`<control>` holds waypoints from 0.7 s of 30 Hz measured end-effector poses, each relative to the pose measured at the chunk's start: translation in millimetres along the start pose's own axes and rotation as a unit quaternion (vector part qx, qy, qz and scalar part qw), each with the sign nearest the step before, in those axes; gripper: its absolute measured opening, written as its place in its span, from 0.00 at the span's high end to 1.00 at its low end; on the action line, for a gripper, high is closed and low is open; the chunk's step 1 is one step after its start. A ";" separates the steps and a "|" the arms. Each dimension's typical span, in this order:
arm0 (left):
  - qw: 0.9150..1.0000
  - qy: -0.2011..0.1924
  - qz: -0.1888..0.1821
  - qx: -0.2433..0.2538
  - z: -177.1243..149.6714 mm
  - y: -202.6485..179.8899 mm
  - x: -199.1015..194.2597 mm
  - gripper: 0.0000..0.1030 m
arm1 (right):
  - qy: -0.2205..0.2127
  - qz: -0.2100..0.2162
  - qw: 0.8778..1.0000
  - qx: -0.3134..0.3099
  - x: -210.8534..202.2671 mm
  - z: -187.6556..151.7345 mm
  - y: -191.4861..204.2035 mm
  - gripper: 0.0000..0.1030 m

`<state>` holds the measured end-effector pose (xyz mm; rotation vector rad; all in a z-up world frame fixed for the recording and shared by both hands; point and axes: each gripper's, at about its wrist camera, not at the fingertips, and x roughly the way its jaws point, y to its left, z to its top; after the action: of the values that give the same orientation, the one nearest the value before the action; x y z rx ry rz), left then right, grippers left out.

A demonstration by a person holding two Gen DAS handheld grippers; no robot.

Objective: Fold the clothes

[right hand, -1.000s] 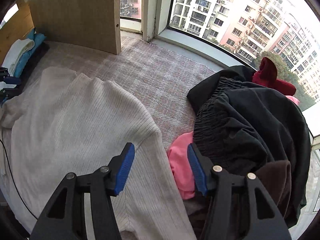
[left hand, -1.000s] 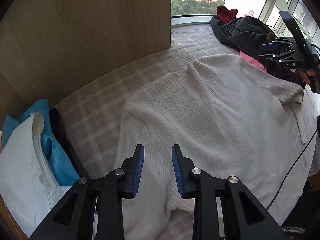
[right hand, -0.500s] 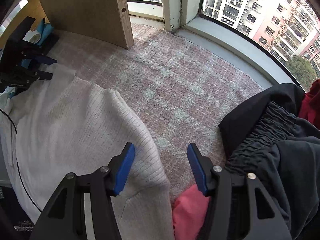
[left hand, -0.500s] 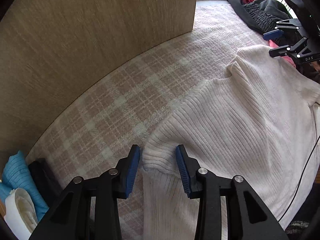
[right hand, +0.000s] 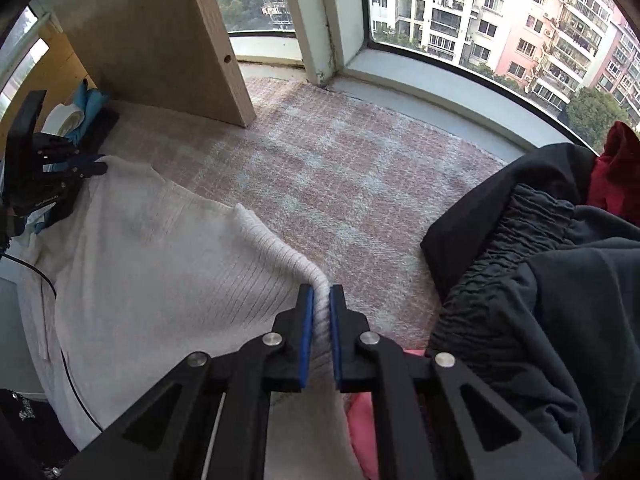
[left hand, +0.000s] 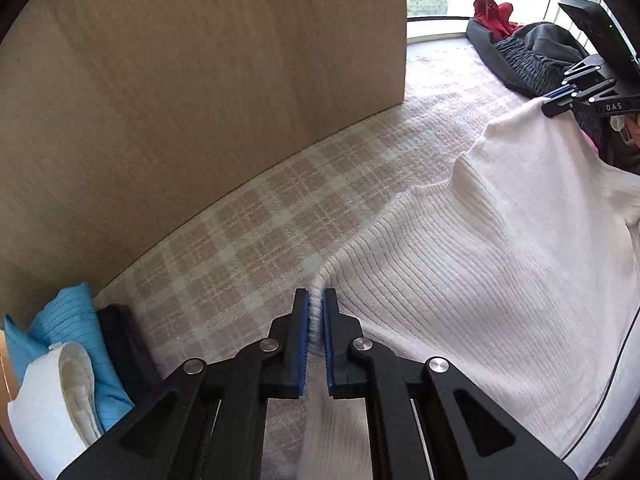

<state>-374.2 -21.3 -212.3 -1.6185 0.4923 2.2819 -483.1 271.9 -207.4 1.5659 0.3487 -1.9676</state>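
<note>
- Here, the cream ribbed-knit sweater [left hand: 480,280] lies spread over a pink-and-white plaid woven blanket [left hand: 256,220], its fine vertical ribs running lengthwise across the fabric.
- The left gripper [left hand: 316,312], black with flat blue pads, is pinched nearly closed on a raised fold at one corner of the sweater; only a thin ridge of knit shows between its fingers.
- The right gripper [right hand: 320,308], of the same black frame and blue pads, is likewise clamped on a soft rolled edge of the sweater at the opposite corner, the knit bunching into a rounded hump between the pads.
- In the left wrist view the right gripper appears far off at the upper right, where the sweater's edge is lifted to a peak.
- A smooth, pale wood-grain panel [left hand: 200,80] stands upright along the blanket's far side.
- Beside the panel's near end sits a stack of folded clothes [left hand: 60,360]: a white textured piece, a bright blue striped one, and a dark one, touching each other.
- To the right lies a loose heap of dark garments [right hand: 540,280], one with a gathered elastic band; a red piece [right hand: 612,168] rests on top and pink fabric [right hand: 360,420] peeks out below.
- A curved window [right hand: 440,20] shows apartment blocks outside.
- A thin black cable [right hand: 68,340] trails across the sweater.
</note>
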 end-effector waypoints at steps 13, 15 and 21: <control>0.999 -0.030 0.028 -0.030 -29.0 23.1 -60.8 0.81 | -0.062 -0.071 0.995 -0.026 -33.6 -11.6 26.6 0.77; 0.998 -0.041 0.030 -0.036 -43.8 32.1 -87.9 0.77 | -0.046 -0.040 0.997 -0.037 -28.5 -22.7 44.6 0.77; 0.994 -0.039 0.056 -0.082 -126.9 54.1 -159.1 0.67 | 0.008 -0.027 0.999 -0.047 -3.5 -56.6 70.0 0.76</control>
<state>-239.6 -133.0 -95.1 -1.6059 0.3944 2.5166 -396.1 248.5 -208.6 1.5274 0.4860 -1.9513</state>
